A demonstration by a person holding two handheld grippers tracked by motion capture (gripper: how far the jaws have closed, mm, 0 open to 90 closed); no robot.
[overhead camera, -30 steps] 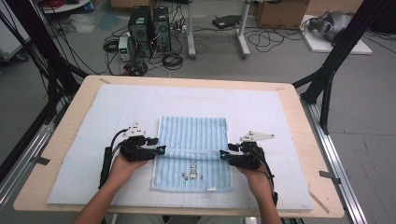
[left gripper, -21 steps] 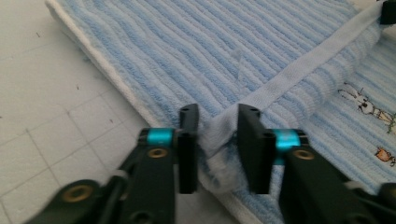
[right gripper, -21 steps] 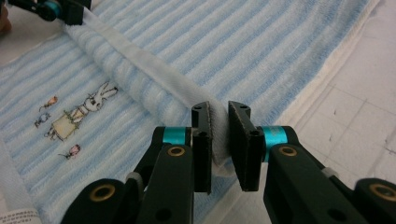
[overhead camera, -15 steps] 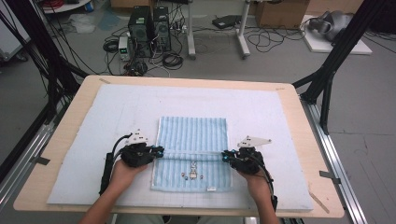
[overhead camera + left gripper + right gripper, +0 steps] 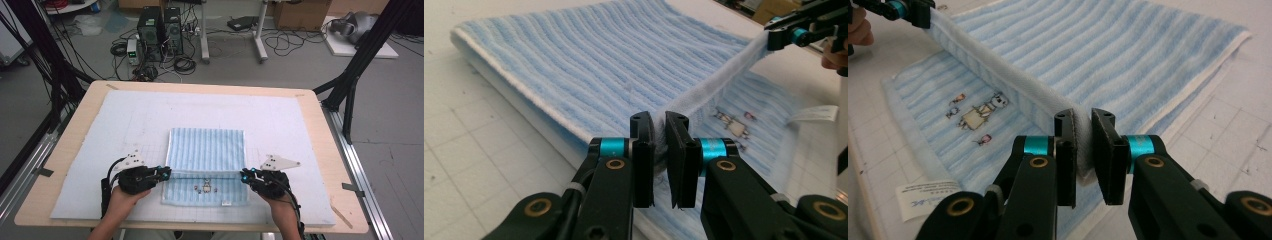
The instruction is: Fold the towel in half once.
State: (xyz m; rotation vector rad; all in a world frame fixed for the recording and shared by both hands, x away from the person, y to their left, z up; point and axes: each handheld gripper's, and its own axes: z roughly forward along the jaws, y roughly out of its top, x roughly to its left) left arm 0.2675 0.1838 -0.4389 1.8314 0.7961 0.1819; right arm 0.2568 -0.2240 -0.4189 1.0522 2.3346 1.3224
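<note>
Left gripper (image 5: pixel 165 173) and right gripper (image 5: pixel 245 175) each pinch one striped towel's (image 5: pixel 207 147) raised edge, stretched between both.

Both sets of jaws have just been closing: left gripper (image 5: pixel 166 172) and right gripper (image 5: pixel 243 175) now pinch the towel (image 5: pixel 207 150) at its side edges. Pinched layer is off the table, pulled taut between them.
</note>
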